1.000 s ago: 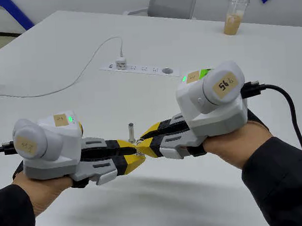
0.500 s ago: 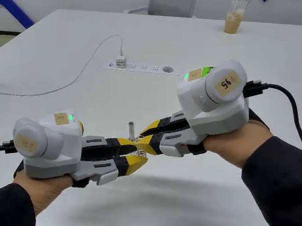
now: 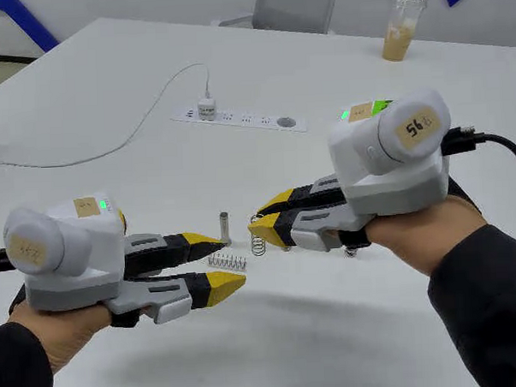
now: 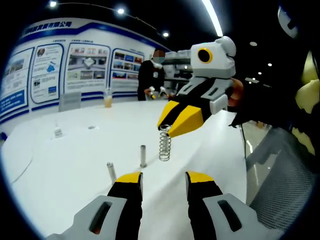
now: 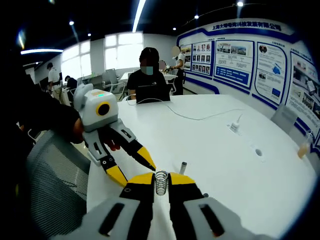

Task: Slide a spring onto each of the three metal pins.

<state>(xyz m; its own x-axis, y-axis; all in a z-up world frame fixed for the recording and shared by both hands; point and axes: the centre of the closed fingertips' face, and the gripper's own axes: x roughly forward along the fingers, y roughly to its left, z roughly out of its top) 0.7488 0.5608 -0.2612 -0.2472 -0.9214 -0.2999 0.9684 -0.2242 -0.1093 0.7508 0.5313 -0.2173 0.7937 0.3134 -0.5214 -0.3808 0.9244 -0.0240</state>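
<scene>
Steel coil spring hangs upright, pinched at its top by the right gripper, just right of the short upright metal pin. Left gripper hovers, jaws apart, around a second spring lying flat on the white table. The smart play, I'd say: centre the coil's open end over the pin tip, keep it vertical, lower slowly, then release.
</scene>
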